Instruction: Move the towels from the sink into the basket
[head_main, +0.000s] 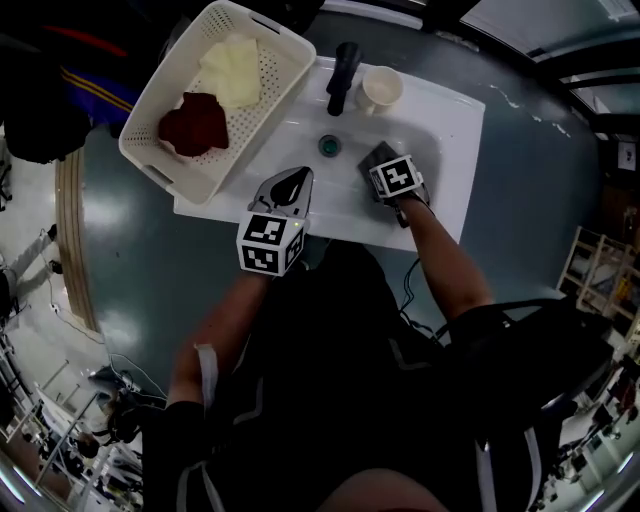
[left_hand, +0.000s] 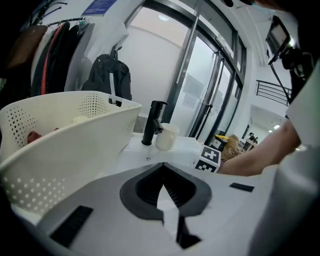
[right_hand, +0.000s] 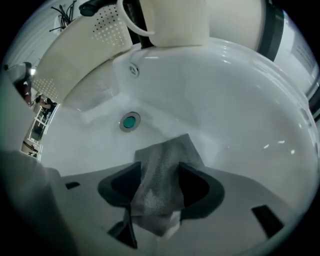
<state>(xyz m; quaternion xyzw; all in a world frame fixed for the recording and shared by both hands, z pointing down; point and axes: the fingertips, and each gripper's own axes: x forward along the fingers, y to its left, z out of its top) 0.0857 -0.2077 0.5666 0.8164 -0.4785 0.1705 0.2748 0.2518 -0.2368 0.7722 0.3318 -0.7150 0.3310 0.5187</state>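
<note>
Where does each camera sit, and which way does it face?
Head view: on the person's head, facing steeply down at sink and basket; both arms show.
Left gripper view: on the left hand-held gripper, facing across the sink toward the tap; right forearm shows.
Right gripper view: on the right hand-held gripper, facing down into the sink at a towel; only its jaws show.
Shared: the cup.

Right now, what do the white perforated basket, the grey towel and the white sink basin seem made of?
White perforated basket: likely moulded plastic, matte, with rows of small holes.
Grey towel: soft cloth, perhaps terry, with a nubbly surface and limp folds.
White sink basin: glazed ceramic or resin, smooth with glossy highlights.
</note>
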